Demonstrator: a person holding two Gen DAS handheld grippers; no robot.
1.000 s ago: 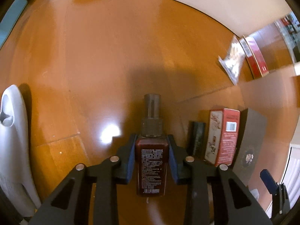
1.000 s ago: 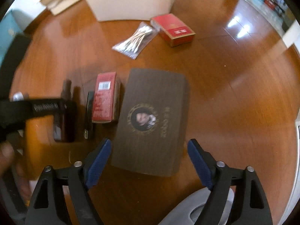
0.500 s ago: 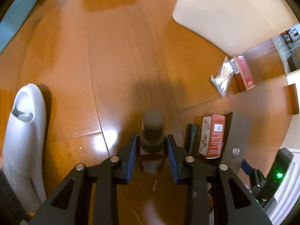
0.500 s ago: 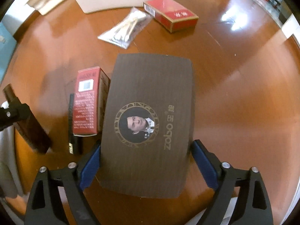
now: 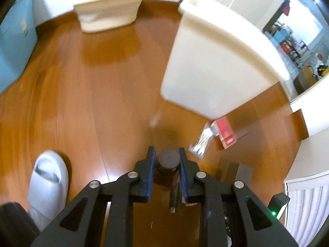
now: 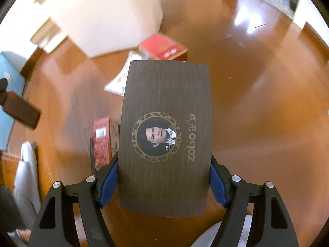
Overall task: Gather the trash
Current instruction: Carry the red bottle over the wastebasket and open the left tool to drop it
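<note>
Left wrist: closing fingers (image 5: 165, 154) clamp brown bottle (image 5: 167, 169); right fingers (image 6: 164, 171) close on dark box (image 6: 166, 103).

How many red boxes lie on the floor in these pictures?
2. One flat red box lies beside the white bin, next to a cotton swab bag. One narrow red box lies left of the dark brown box. Others may be hidden beneath it.

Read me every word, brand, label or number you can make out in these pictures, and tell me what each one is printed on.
"zobo", with Chinese characters beside it that I cannot read for certain: on the dark flat box.
Small white lettering inside its round emblem: too small to read.
Barcode label and print on the red carton: too small to read.
Light mark on the red packet: blurred.
Label on the blue bin: blurred.
</note>
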